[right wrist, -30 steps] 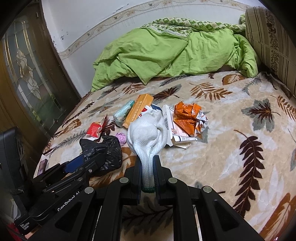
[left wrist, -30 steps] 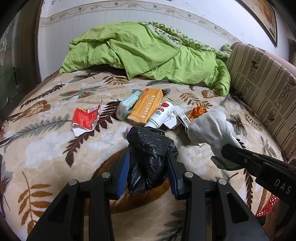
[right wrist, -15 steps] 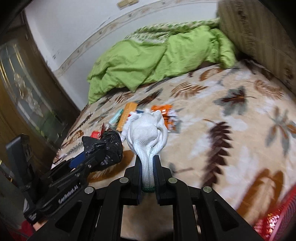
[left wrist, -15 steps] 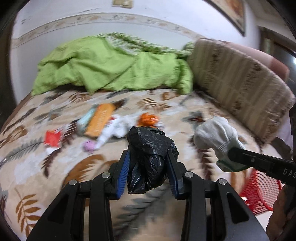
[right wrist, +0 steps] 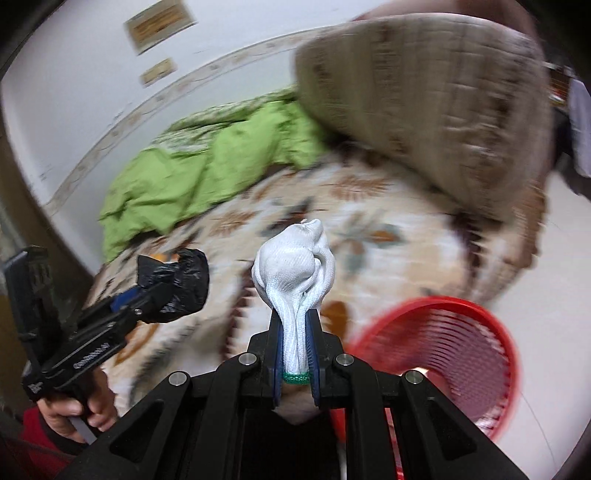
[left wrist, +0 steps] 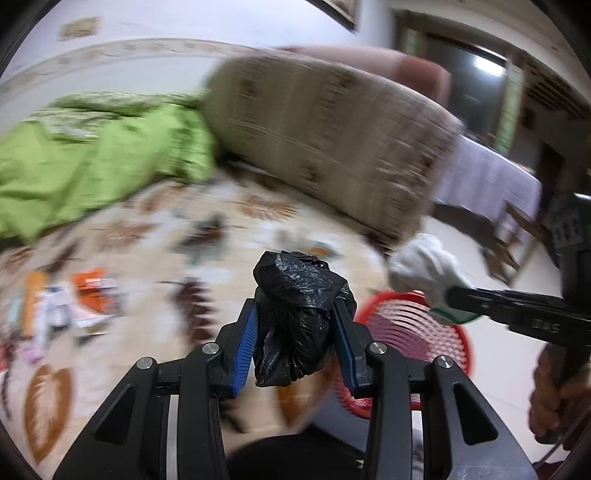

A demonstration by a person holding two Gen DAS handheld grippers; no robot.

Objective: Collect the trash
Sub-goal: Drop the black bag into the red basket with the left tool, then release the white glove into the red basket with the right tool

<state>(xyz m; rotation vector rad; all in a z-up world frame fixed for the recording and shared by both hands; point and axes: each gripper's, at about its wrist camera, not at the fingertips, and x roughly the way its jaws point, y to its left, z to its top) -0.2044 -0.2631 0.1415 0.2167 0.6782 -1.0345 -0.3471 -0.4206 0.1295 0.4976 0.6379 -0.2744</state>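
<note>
Left gripper (left wrist: 297,325) clamped on black plastic bag (left wrist: 299,314). Right gripper (right wrist: 295,332) clamped on white glove (right wrist: 295,266). Red basket (right wrist: 476,332) on floor beside bed (right wrist: 388,240).

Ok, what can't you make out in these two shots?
- Litter on the bed, left wrist view: motion blur smears it, so no labels or count.
- Basket contents, both views: blur, and the tools cover its near side.
- Wall plaques, right wrist view: too blurred to read.
- Floor under the bed edge: hidden by both tools.
</note>
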